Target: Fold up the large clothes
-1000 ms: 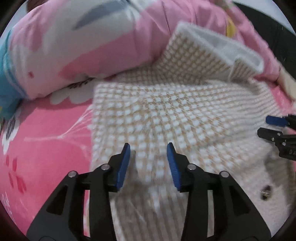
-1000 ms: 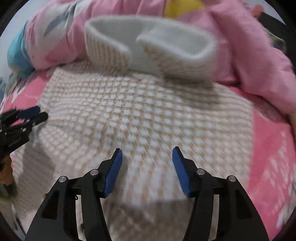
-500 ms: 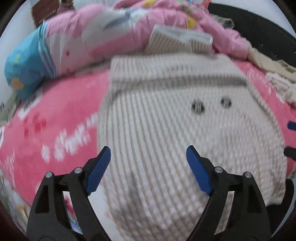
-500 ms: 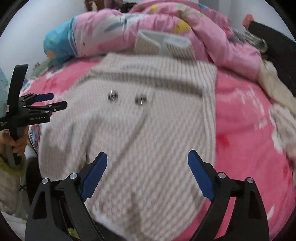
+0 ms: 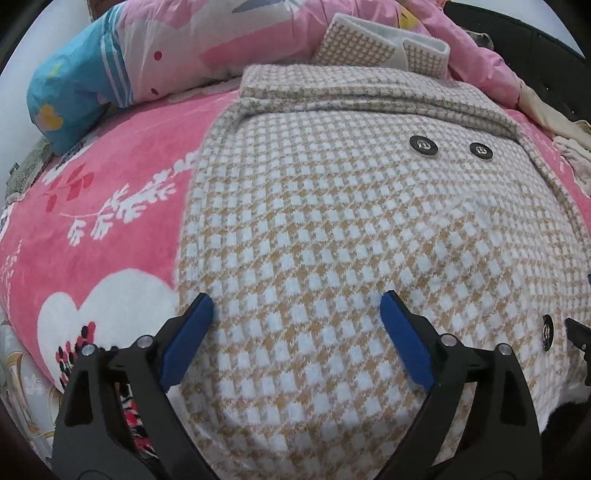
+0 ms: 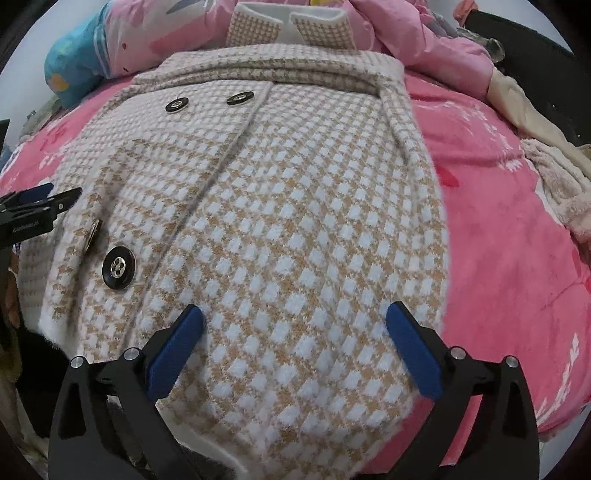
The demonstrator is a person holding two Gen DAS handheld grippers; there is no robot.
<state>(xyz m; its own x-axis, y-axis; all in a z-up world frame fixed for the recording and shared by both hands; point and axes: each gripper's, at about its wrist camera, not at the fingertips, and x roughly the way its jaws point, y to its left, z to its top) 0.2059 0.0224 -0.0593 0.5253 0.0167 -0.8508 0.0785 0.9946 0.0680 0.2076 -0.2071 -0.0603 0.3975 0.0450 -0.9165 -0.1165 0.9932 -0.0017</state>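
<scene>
A checked tan-and-white coat [image 5: 332, 236] lies folded on a bed covered by a pink blanket [image 5: 122, 206] with white flower and heart prints, its near hem hanging toward the bed's front edge. The far end of the coat is folded over into a thick band, and beyond it the collar [image 6: 291, 26] with its white lining rests against a heap of pink bedding [image 5: 229, 40]. A blue pillow [image 5: 74, 88] lies at the far left of the bed. Two dark round buttons [image 5: 423, 144] sit side by side near the folded band, and a larger button [image 6: 119, 267] shows lower on the coat's front flap in the right wrist view. The left gripper [image 5: 295, 325] hangs over the near left part of the coat, its blue-padded fingers [image 5: 184, 339] spread wide, having just been opening, with only flat cloth below and nothing pinched. The right gripper [image 6: 295, 336] hangs over the near right part, its fingers [image 6: 413, 350] likewise spread wide after just opening, holding nothing. In the right wrist view the left gripper's fingertips show at the left edge, just beside the coat's side. A pale garment [image 6: 554, 177] lies crumpled on the blanket at far right.
</scene>
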